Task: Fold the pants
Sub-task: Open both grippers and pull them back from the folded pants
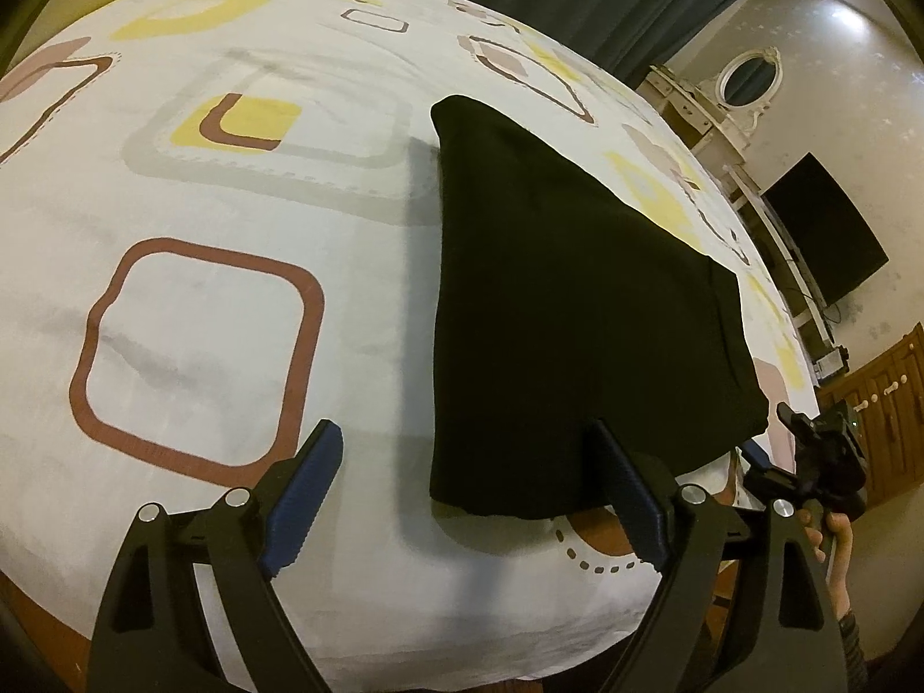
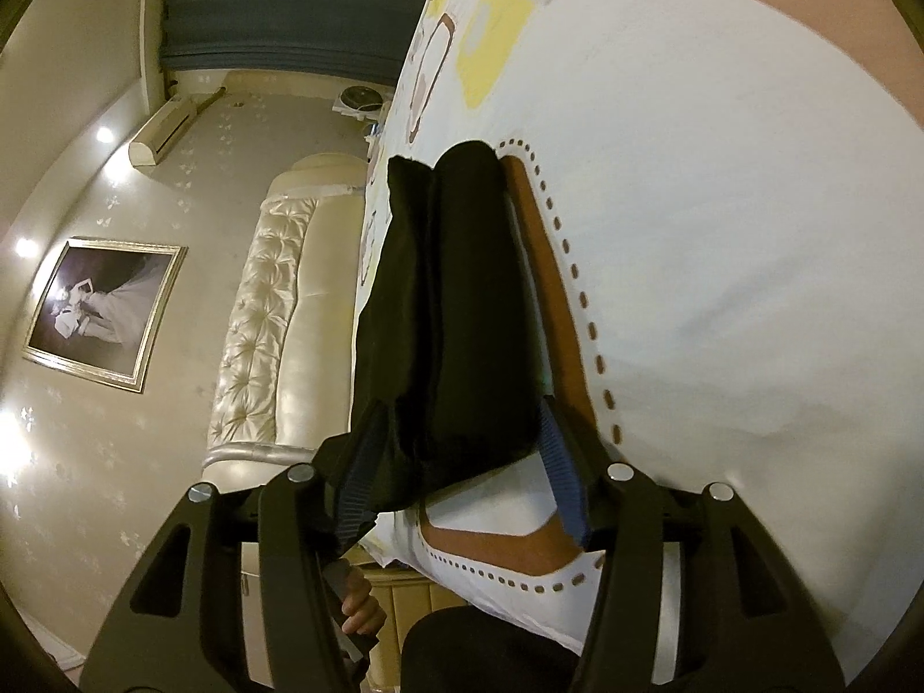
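The black pants (image 1: 566,300) lie folded on the patterned bedsheet (image 1: 231,300), running from the near edge to the far right. My left gripper (image 1: 470,496) is open, its jaws wide apart; the near left corner of the pants lies between them, against the right finger (image 1: 626,496). In the right wrist view the pants (image 2: 456,317) sit between my right gripper's (image 2: 456,496) open jaws, untouched by the pads as far as I can tell. The right gripper also shows in the left wrist view (image 1: 820,450) at the pants' near right corner.
The bed's near edge runs just below the grippers. A tufted cream headboard (image 2: 271,323), a framed photo (image 2: 104,312) and an air conditioner (image 2: 167,127) show on the wall. A dark TV (image 1: 826,242) and a wooden cabinet (image 1: 883,404) stand to the right.
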The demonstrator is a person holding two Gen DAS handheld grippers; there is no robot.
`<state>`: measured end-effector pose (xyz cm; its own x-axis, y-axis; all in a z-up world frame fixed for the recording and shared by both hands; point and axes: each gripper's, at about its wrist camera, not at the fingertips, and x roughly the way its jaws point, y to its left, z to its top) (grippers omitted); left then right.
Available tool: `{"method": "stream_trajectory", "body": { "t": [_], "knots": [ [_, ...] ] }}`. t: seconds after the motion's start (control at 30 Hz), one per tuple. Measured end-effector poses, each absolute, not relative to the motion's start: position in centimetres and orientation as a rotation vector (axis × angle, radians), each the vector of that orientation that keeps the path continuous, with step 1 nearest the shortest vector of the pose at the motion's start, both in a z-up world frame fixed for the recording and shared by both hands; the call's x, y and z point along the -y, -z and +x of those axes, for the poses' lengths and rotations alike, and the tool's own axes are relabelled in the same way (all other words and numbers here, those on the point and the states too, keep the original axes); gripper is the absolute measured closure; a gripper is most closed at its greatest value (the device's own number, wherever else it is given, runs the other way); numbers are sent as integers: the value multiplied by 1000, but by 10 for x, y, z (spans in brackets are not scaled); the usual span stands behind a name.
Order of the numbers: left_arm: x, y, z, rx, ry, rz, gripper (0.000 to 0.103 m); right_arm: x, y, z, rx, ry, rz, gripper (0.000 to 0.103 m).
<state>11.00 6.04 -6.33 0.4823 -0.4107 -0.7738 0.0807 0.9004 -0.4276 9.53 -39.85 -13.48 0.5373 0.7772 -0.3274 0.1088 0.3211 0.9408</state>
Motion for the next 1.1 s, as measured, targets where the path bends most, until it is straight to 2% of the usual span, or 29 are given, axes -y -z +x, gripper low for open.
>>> {"method": "stream_trajectory", "body": {
  "t": [0.4, 0.7, 0.87, 1.1],
  "knots": [
    [-53, 50, 93, -992, 228, -259, 17, 397, 121, 81, -965, -477, 1086, 49],
    [-35, 52, 73, -1001, 151, -135, 17, 404, 120, 61, -1000, -412, 1029, 44],
    [-31, 43, 62, -979, 124, -118, 17, 400, 113, 52, -1007, -387, 1002, 30],
    [-19, 25, 41, -924, 90, -82, 17, 387, 94, 37, -1011, -304, 850, 28]
  ]
}}
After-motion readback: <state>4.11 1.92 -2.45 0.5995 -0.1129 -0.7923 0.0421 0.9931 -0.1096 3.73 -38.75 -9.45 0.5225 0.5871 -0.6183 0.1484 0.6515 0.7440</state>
